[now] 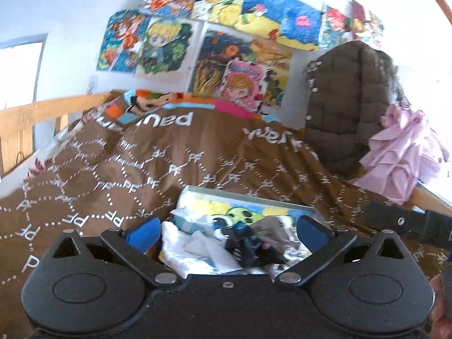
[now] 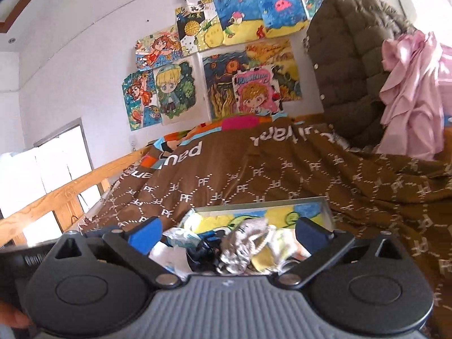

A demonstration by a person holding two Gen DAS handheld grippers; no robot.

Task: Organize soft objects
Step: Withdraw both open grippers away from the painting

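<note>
The pile of soft objects lies in a shallow tray on the brown blanket of the bed, and its near part is cut off in both views by the gripper bodies, so how far it reaches toward the cameras cannot be told. The left gripper stands wide open over the pile with nothing between its blue pads; the right gripper is likewise spread wide and holds nothing. Motion blur softens the left wrist view, where white cloth and a dark bundle can be made out but single items cannot be named. The right wrist view is sharper and shows a crinkled silvery-grey piece and a yellow piece that the left view barely resolves. The left view alone catches a dark part of the other gripper at its right edge. Behind the bed a brown padded jacket and pink cloth hang, partly cropped, below drawings on the wall.
</note>
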